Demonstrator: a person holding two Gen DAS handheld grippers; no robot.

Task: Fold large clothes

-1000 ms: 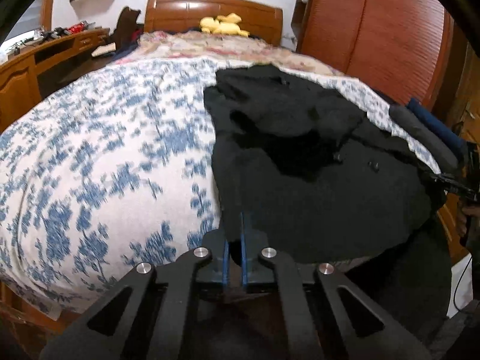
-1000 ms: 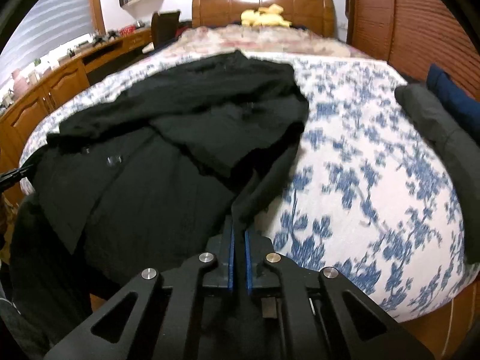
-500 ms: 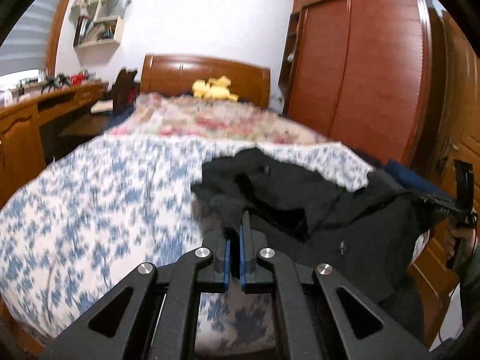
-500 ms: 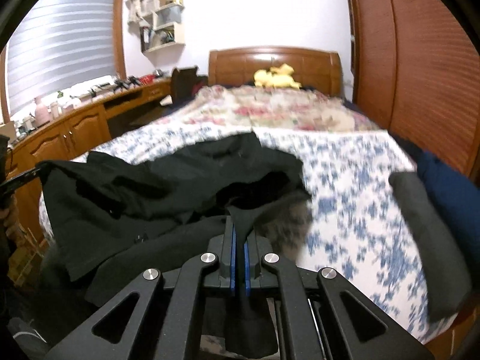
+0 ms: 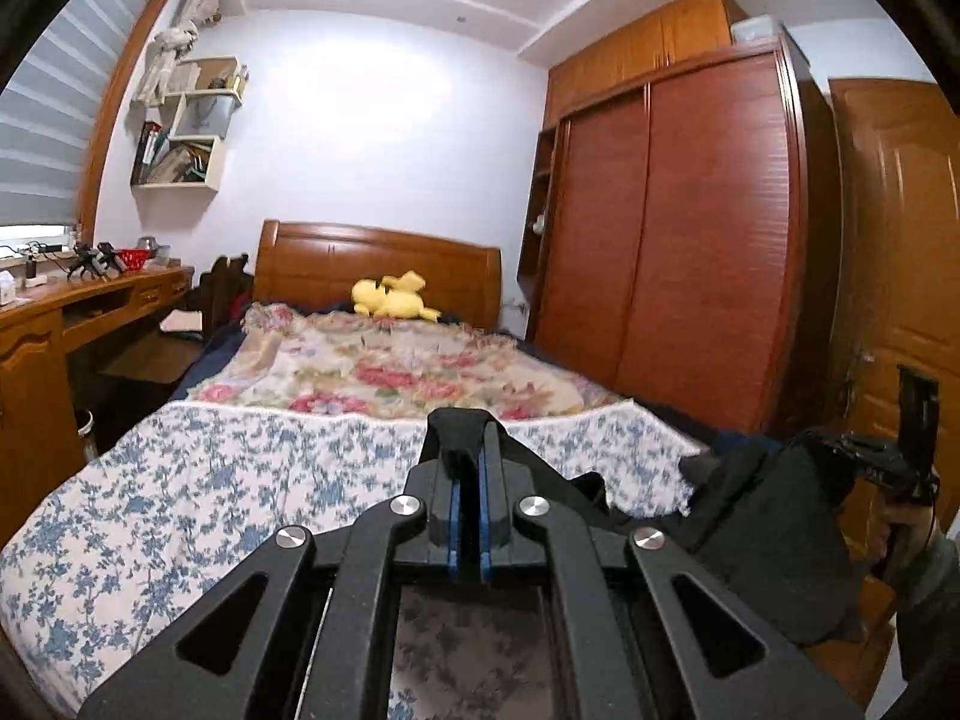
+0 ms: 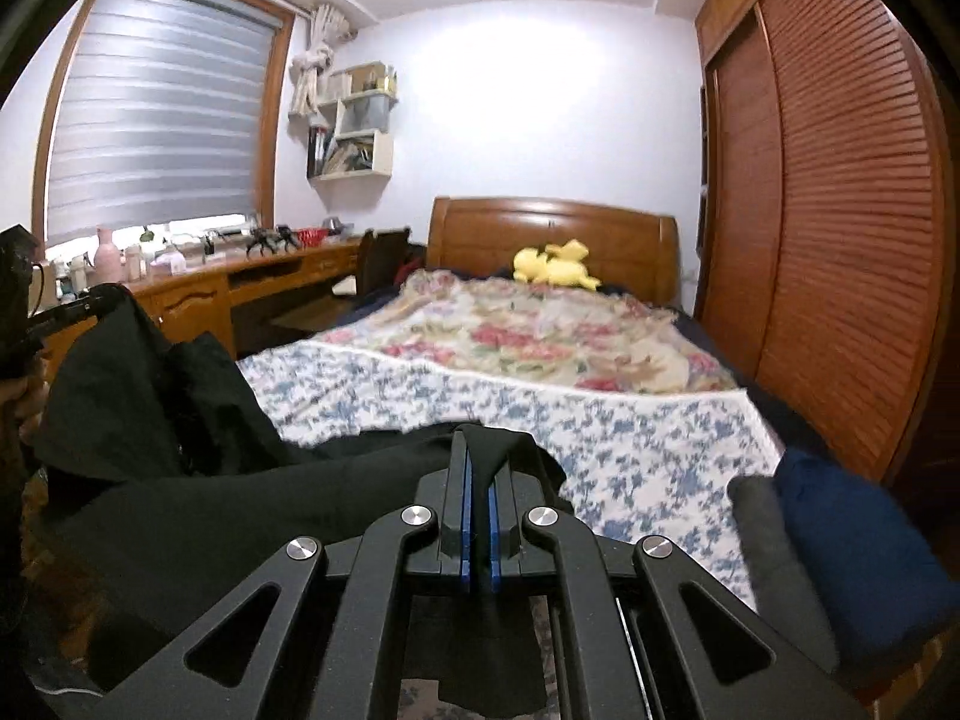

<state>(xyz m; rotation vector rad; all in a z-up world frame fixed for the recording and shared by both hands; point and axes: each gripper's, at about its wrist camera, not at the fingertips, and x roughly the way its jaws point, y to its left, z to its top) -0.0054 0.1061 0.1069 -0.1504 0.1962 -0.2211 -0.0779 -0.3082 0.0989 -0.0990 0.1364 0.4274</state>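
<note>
black cloth of the coat (image 6: 198,516), flat on the bed (image 5: 198,480) a second ago, now hangs lifted between the left gripper (image 5: 467,468) and right gripper (image 6: 478,468), both clamped on its edge, ready for spreading.

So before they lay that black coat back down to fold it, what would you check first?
1. Left gripper shut on the black coat: ok, cloth is pinched between its fingers.
2. Right gripper shut on the coat: ok, cloth drapes over its fingertips.
3. Coat stretched flat between the two grippers: not ok, it sags and bunches.
4. Blue floral bedspread free for laying the coat down: ok, a broad patch is bare.
5. Folded grey garment and navy garment out of the way: ok, they lie at the bed's edge.
6. Coat's lower hem clear of the floor: cannot tell, hidden.
</note>
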